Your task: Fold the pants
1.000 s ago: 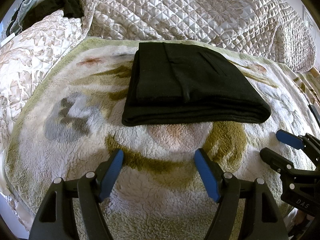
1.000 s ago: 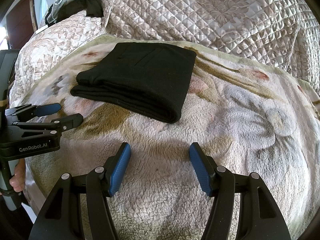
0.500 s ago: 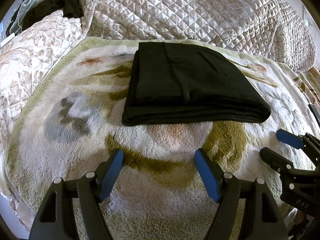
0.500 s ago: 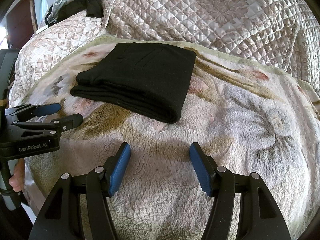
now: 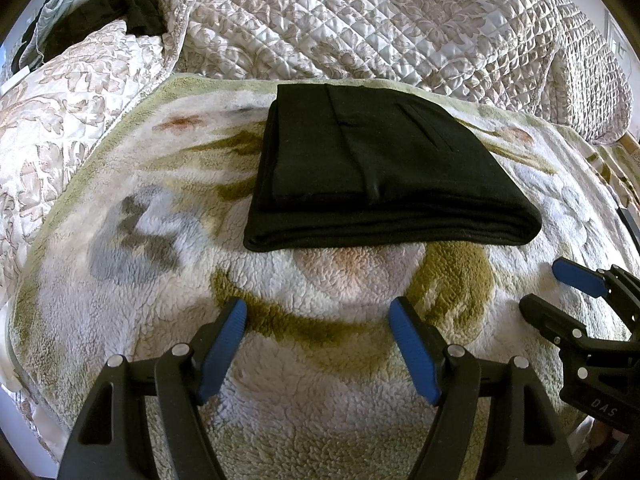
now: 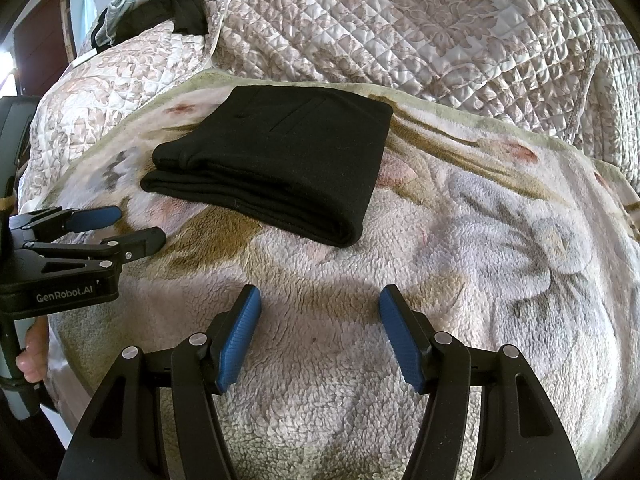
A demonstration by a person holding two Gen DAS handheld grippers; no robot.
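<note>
Black pants (image 5: pixel 376 168) lie folded into a flat rectangle on a fluffy floral blanket (image 5: pixel 320 420); they also show in the right wrist view (image 6: pixel 276 164). My left gripper (image 5: pixel 318 314) is open and empty, held above the blanket a little in front of the pants' near edge. My right gripper (image 6: pixel 320 304) is open and empty, in front of the pants' right corner. Each gripper shows in the other's view: the right one (image 5: pixel 540 288) at the right edge, the left one (image 6: pixel 136 226) at the left edge, both with jaws apart.
A quilted floral bedspread (image 5: pixel 380 20) rises behind the blanket and on the left. Dark and pale clothes (image 5: pixel 132 4) are heaped at the far left corner. The blanket's near edge drops off at the lower left (image 5: pixel 24 380).
</note>
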